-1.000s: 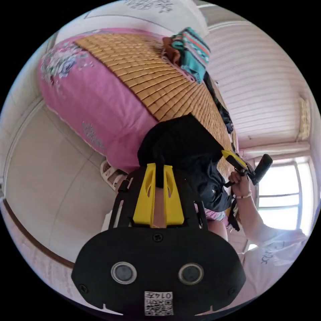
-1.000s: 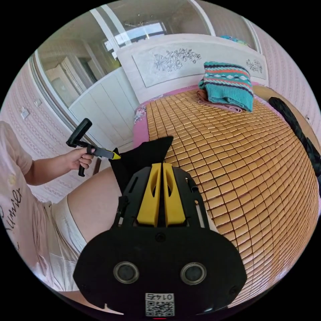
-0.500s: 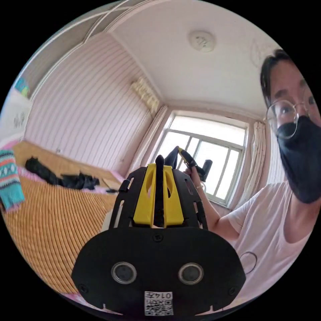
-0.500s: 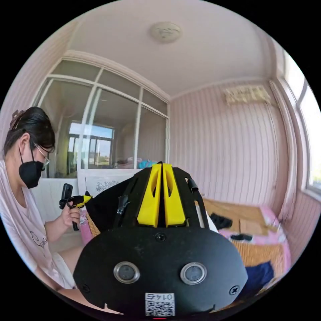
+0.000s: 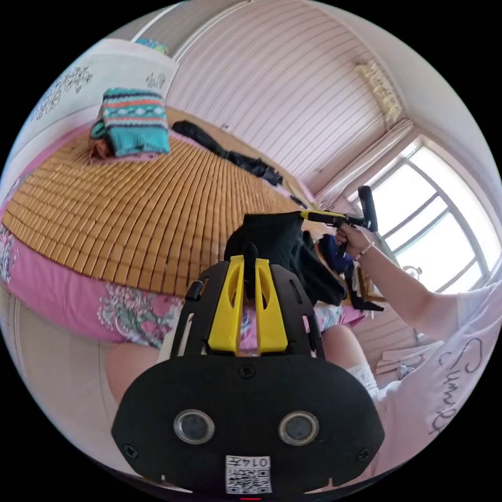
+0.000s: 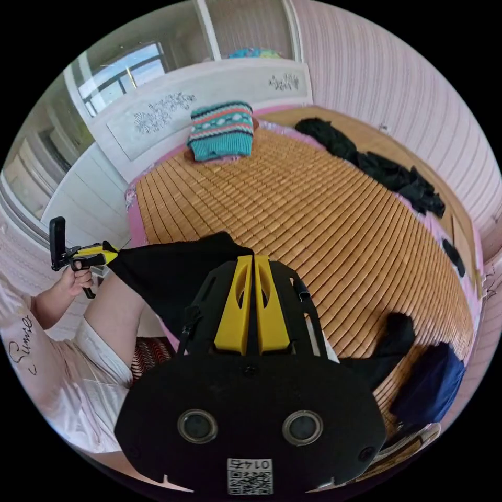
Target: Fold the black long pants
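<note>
Holding black long pants (image 6: 172, 272) stretched in air over bamboo mat (image 6: 314, 219) edge | left gripper (image 5: 250, 256) clamped on waistband | right gripper (image 6: 253, 260) clamped likewise | risk: thin bite, legs' weight could pull cloth free

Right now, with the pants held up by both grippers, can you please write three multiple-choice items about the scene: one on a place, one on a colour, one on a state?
1. Where does the striped sweater lie?
A. on the floor
B. on the bed mat near the headboard
C. on the windowsill

2. What colour are the gripper fingers?
A. yellow
B. red
C. white

3. How are the black pants held?
A. flat on the mat
B. by one gripper
C. stretched between the left gripper and right gripper

Answers: 1 B, it sits at the mat's far end; 2 A, both views show yellow; 3 C, each gripper pinches an edge.
</note>
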The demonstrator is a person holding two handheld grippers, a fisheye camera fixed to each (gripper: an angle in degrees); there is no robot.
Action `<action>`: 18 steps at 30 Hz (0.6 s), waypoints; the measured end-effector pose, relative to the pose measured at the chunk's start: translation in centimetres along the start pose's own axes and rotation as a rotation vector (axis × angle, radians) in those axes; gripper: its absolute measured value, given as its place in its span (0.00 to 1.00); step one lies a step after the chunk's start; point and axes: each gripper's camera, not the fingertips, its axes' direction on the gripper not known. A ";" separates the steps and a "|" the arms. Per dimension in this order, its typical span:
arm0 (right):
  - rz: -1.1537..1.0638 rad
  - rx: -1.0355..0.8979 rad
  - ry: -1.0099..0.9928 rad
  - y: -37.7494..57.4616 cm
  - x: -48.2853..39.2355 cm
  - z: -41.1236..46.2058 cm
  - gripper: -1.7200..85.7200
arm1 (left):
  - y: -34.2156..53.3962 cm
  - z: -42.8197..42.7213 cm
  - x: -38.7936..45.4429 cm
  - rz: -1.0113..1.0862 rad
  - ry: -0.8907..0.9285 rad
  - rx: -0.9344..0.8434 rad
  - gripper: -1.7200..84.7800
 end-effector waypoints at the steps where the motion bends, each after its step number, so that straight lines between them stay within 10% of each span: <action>1: -0.004 -0.014 0.006 0.3 -0.3 0.9 0.02 | 0.1 0.4 -0.3 -0.008 0.002 -0.009 0.06; 12: -0.369 0.376 -0.157 -11.2 -6.1 -8.5 0.02 | -3.0 -9.4 -1.8 -0.008 -0.115 0.480 0.06; 18: -0.153 0.152 -0.146 -18.2 -6.5 2.8 0.04 | -4.5 -3.6 -13.7 -0.358 -0.480 0.197 0.10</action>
